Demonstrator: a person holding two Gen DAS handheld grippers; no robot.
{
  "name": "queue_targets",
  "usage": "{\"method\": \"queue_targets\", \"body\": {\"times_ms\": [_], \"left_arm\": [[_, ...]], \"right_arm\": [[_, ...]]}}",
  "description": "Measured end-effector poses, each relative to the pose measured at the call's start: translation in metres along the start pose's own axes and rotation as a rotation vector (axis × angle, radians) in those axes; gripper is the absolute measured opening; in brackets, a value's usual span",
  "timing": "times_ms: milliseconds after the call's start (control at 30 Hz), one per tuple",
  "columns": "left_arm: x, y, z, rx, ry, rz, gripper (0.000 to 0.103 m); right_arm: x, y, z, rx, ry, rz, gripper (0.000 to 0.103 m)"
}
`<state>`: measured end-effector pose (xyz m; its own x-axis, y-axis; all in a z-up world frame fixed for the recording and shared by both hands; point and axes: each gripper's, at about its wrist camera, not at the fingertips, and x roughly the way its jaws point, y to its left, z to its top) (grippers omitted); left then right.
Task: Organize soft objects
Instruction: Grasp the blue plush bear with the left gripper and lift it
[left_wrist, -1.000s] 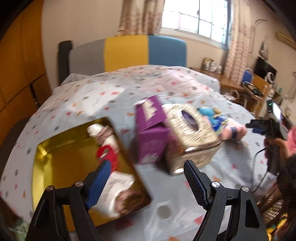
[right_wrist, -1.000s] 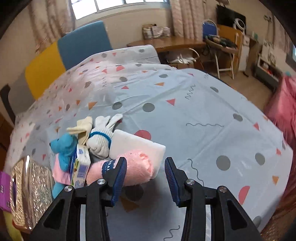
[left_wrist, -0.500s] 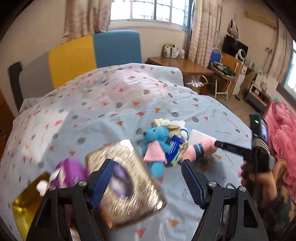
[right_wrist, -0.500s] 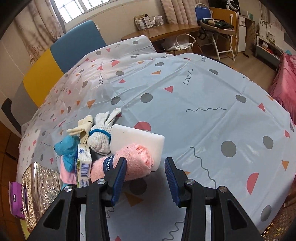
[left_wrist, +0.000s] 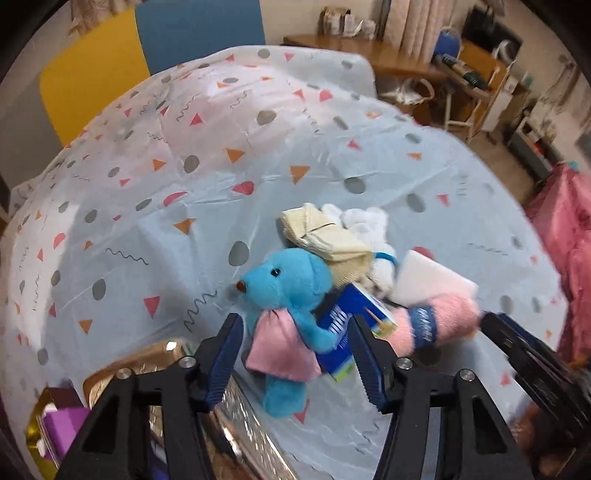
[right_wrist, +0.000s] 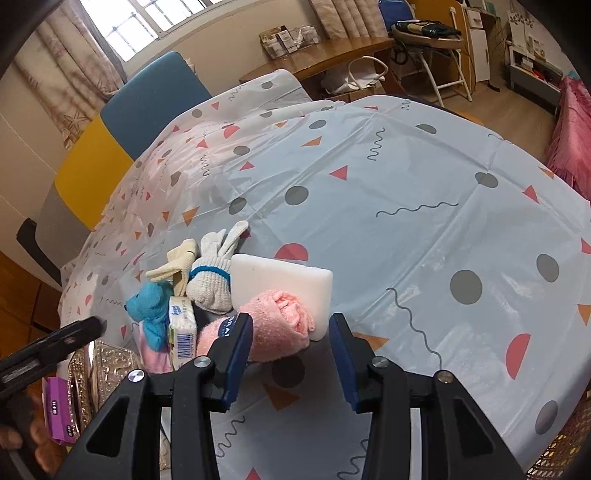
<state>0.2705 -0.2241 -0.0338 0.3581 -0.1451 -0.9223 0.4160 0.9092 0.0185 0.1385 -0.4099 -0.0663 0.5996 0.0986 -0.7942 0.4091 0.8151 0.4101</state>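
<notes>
A pile of soft things lies mid-table: a blue plush bear (left_wrist: 291, 284) (right_wrist: 151, 308) with a pink cloth, a blue-and-white tissue pack (left_wrist: 347, 314) (right_wrist: 181, 328), a rolled pink towel (left_wrist: 439, 321) (right_wrist: 273, 328), a white sponge block (left_wrist: 432, 280) (right_wrist: 284, 284), a white glove (right_wrist: 212, 277) and a beige glove (left_wrist: 328, 240) (right_wrist: 177, 264). My left gripper (left_wrist: 295, 343) is open with the bear's body between its fingers. My right gripper (right_wrist: 291, 343) is open around the near end of the pink towel.
A glittery gold tissue box (left_wrist: 243, 435) (right_wrist: 110, 360) and a purple box (left_wrist: 62, 428) (right_wrist: 55, 410) sit at the near left. A wooden desk (right_wrist: 332, 48) and folding chair (right_wrist: 439, 55) stand beyond the table. Patterned tablecloth (right_wrist: 406, 192) stretches right.
My left gripper has swung right from the gold tray and boxes and closed in on the blue bear. My right gripper has edged forward around the pink towel.
</notes>
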Motion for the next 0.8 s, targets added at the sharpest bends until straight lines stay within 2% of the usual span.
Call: {"method": "queue_targets", "body": {"times_ms": [233, 433, 467, 500, 533, 633, 800], "left_arm": [[0.045, -0.004, 0.011, -0.023, 0.116, 0.065, 0.06], [0.076, -0.007, 0.01, -0.028, 0.158, 0.091, 0.06], [0.079, -0.008, 0.009, -0.034, 0.164, 0.088, 0.057], [0.084, -0.008, 0.006, -0.04, 0.18, 0.077, 0.042], [0.087, -0.01, 0.003, -0.027, 0.185, 0.081, 0.035], [0.083, -0.015, -0.007, 0.007, 0.147, 0.073, 0.03], [0.06, -0.01, -0.02, -0.023, 0.1, 0.024, 0.029]], "right_arm": [[0.0, -0.002, 0.0, 0.025, 0.015, 0.043, 0.043], [-0.001, -0.002, 0.0, 0.026, 0.018, 0.06, 0.043], [-0.001, -0.001, 0.0, 0.025, 0.018, 0.06, 0.043], [-0.001, -0.001, -0.001, 0.025, 0.017, 0.06, 0.043], [-0.001, -0.001, -0.001, 0.022, 0.017, 0.062, 0.043], [-0.001, 0.002, -0.001, 0.009, 0.013, 0.064, 0.043], [0.0, 0.004, -0.002, -0.013, 0.014, 0.052, 0.043]]}}
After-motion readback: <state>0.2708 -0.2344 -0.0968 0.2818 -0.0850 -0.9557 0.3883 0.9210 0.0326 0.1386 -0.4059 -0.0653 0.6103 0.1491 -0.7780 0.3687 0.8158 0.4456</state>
